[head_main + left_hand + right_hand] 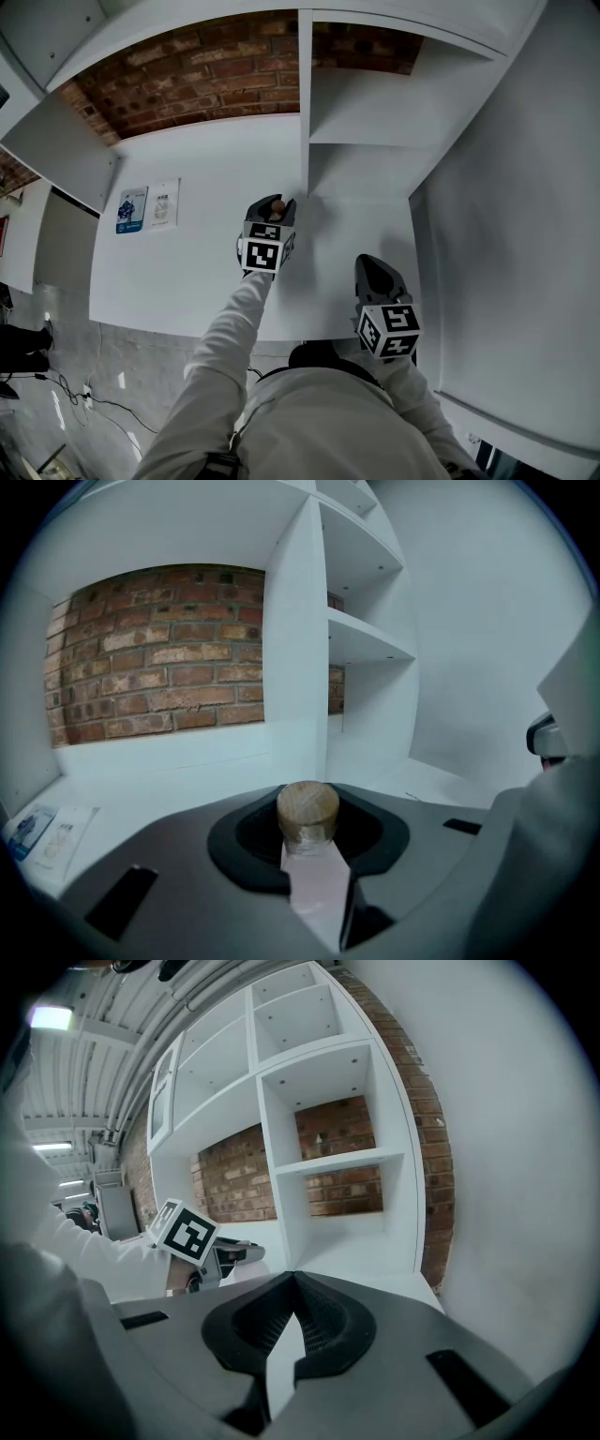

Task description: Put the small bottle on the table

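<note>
The small bottle point(307, 817), topped by a round wooden stopper, stands upright between the fingers point(236, 841) of the left gripper point(273, 207), which are clamped on its body just under the stopper. From the head view it sits over the white table point(187, 272), close to the foot of the shelf divider point(305, 103) at about 1 o'clock from it. No view shows whether its base touches the table. The carry looks done or nearly so; what remains, as I judge it, is to set the base down if needed, let go and draw back. The left arm is stretched well forward toward 12 o'clock, its white sleeve point(230, 337) straight, the gripper level and pointing at the brick back wall. The right gripper point(292, 1283) hangs back at about 4 o'clock from the left one, near the table's edge, its fingers together with nothing between them. Two leaflets point(147, 206) lie at 9 o'clock, well apart from the bottle.
</note>
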A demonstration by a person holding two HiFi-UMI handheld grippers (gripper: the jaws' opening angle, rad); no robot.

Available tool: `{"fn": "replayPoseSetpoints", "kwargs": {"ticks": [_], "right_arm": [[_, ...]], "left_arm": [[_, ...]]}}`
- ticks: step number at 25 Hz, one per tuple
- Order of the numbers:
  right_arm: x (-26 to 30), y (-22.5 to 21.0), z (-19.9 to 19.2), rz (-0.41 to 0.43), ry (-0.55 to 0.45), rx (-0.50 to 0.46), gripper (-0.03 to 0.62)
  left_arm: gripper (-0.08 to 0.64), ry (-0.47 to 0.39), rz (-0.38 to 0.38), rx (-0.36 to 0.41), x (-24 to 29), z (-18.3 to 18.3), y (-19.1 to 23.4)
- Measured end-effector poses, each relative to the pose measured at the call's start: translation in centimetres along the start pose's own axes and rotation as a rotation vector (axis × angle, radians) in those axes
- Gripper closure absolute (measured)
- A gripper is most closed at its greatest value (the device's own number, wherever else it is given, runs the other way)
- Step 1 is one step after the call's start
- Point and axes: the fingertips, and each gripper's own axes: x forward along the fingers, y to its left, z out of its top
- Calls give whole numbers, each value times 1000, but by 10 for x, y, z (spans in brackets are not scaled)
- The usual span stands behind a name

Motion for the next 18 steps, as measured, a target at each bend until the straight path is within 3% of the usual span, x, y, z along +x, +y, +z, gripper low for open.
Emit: {"fn": "replayPoseSetpoints", "kwargs": {"ticks": [18], "right_arm": [[12, -17, -1, -14, 19, 3, 565]], "left_arm": [[437, 25, 24, -5, 40, 3, 14]]}}
